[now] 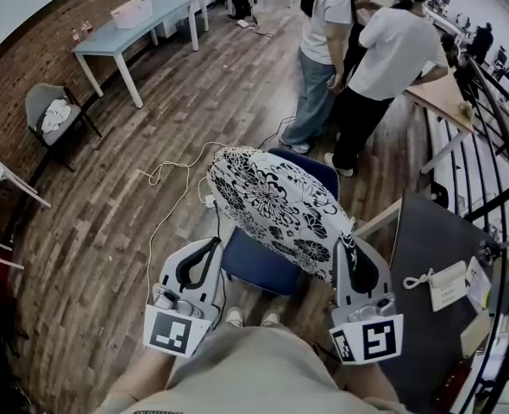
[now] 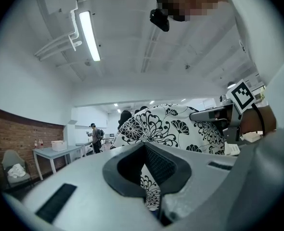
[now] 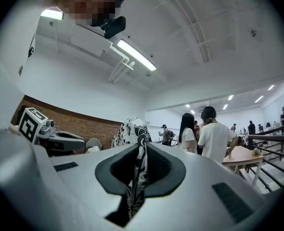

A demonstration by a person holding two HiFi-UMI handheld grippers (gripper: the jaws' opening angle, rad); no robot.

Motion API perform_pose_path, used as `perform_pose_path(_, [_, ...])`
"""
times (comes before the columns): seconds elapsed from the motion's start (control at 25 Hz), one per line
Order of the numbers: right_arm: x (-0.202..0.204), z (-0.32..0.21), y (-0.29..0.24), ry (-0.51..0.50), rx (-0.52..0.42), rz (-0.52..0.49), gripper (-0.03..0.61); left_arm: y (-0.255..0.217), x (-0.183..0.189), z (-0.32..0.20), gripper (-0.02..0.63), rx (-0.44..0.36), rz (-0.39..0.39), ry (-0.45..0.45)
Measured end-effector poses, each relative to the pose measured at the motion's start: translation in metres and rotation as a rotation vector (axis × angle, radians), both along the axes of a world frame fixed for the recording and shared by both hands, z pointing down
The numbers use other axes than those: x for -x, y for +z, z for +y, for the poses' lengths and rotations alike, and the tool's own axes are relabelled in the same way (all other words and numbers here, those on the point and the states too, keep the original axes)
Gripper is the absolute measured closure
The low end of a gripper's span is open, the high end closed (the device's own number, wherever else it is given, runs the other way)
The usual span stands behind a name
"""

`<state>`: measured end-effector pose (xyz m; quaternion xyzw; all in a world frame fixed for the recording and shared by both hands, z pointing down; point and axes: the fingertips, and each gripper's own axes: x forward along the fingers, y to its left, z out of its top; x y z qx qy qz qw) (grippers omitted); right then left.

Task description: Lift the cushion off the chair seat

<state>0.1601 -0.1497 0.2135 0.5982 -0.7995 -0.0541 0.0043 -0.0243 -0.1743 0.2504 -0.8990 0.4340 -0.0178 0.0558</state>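
Low in the head view, the left gripper (image 1: 210,247) and the right gripper (image 1: 348,247) are each clamped shut on an edge of the black-and-white flower-print fabric cushion (image 1: 276,205). The cushion hangs tilted at frame centre, over the blue padded chair seat (image 1: 256,267). Beyond lies a dark wooden plank floor (image 1: 108,222), and two standing people (image 1: 384,59) are at upper right.

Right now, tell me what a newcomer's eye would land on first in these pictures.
The black-and-white flowered cushion dominates the centre of the head view, held up over the blue chair. The left gripper and right gripper are each shut on its fabric, one at either side. Beyond the chair, two people stand close together at the upper right.
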Motion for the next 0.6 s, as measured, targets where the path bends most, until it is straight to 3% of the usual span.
perform_pose_path(0.6, [-0.008, 0.014, 0.001, 0.008, 0.005, 0.005, 0.563, -0.012, -0.014, 0.018, 0.609, -0.026, -0.004, 0.036])
